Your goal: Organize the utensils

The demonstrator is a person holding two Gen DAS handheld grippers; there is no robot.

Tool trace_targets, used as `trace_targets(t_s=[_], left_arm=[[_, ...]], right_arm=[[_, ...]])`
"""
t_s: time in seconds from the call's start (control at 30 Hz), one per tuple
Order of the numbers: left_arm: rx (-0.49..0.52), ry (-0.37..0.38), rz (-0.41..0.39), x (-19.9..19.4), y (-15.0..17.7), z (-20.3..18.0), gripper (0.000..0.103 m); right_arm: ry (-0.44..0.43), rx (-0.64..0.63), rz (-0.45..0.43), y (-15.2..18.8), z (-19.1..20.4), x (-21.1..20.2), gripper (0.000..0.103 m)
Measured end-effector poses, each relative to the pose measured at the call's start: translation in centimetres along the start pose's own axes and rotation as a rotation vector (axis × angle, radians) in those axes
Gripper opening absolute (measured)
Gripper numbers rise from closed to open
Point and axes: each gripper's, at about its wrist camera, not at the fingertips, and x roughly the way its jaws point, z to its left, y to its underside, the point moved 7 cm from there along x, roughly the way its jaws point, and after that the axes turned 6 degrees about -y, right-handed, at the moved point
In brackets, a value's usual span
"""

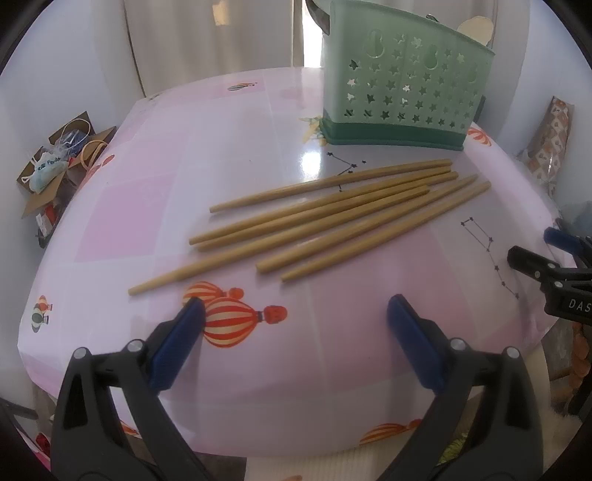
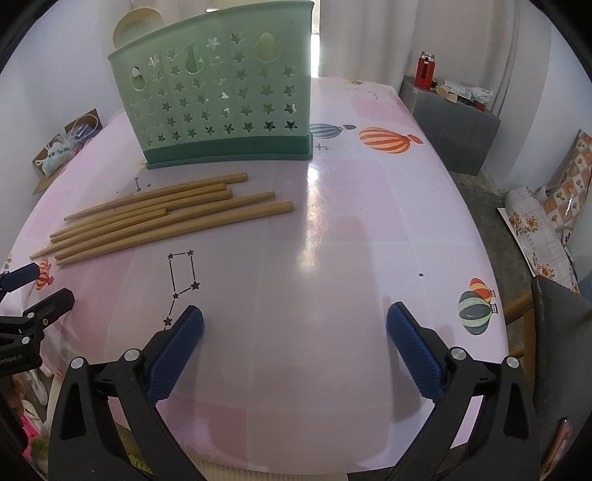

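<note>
Six wooden chopsticks lie loose on the pink balloon-print counter, long axes running near-left to far-right, just ahead of the left hand-held gripper, the nearer one; both it and the right hand-held gripper are spread and empty. The green star-cut holder stands at the far side, with white curtains behind.

Holder interior hidden; cream utensil behind it mostly hidden.

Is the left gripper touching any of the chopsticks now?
Apart. In the left wrist view the left gripper has its jaws open over bare tablecloth, and a clear strip of cloth separates them from the nearest chopsticks.
</note>
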Motion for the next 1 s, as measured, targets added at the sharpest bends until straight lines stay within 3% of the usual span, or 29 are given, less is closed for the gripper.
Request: trace_targets(t_s=[0.63,0.8,1.0], left_arm=[[0.005,0.007,0.0,0.3,0.0,-0.2,0.096],[0.013,0.007,-0.01,0.2,0.0,-0.3,0.096],[0.02,-0.012,-0.054,-0.5,-0.6,0.2,0.096]], right_arm=[[-0.011,0.009,-0.026,-0.1,0.2,-0.2,0.097],[-0.164,0.054,-0.069,-0.7,1.6,-1.4,0.097],[-0.232,0.003,-0.113,-1.5,3.5,-2.7,0.097]])
